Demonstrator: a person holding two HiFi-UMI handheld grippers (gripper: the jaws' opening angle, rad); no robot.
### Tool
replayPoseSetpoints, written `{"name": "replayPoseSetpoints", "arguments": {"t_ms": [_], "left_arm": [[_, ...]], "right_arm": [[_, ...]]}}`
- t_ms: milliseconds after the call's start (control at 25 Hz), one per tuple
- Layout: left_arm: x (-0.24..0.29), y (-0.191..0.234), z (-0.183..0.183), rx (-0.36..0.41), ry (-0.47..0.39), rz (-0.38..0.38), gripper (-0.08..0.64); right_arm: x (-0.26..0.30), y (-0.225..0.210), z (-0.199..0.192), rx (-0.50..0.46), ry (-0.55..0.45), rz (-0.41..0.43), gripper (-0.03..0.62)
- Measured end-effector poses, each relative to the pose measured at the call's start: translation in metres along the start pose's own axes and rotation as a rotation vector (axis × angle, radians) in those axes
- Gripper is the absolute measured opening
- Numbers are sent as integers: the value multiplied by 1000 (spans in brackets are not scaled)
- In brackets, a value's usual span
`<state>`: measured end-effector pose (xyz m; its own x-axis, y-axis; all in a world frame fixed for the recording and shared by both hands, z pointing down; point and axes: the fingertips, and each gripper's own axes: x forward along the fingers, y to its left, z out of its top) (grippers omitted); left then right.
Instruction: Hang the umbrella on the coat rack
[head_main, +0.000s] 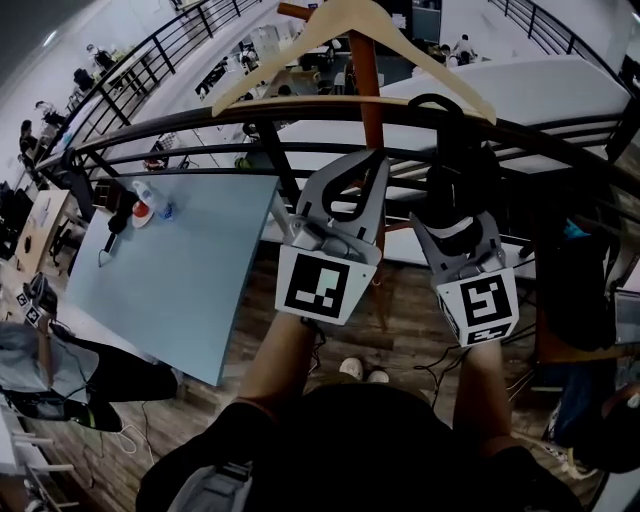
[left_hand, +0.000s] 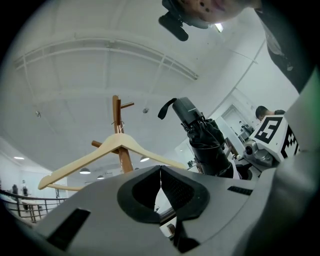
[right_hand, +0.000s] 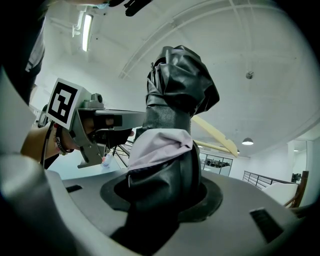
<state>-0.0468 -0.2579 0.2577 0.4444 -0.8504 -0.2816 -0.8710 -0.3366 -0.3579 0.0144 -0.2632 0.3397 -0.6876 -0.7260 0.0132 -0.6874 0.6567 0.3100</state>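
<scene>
While the right hand-held gripper (right_hand: 162, 175) clamps the umbrella (right_hand: 177, 90), the left hand-held gripper (left_hand: 161, 170) sits closed.

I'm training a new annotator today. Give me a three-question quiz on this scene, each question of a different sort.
1. True or false: the left tongs are shut and empty.
2. Which tongs hold the umbrella? A: left tongs. B: right tongs.
3. Fill in: a wooden ____ hangs on the coat rack.
Key: 1 true; 2 B; 3 hanger.
</scene>
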Motion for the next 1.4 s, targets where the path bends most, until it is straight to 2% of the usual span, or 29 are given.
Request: {"name": "replayPoseSetpoints", "arguments": {"t_ms": [360,640,1000,1400], "left_arm": [[15,36,34,15,-79,-25,14],[32,52,74,24,-139,-33,14],[51,75,119,67,-189,56,14],[69,84,180,192,-254,131,14]], "right_arm": [[25,-10,44,-59,-36,-44,227],[32,-25,76,-121,-78,-60,227],[41,-66,131,-174,-174,-24,227],[62,-109,178,-208,-286,11,227]]}}
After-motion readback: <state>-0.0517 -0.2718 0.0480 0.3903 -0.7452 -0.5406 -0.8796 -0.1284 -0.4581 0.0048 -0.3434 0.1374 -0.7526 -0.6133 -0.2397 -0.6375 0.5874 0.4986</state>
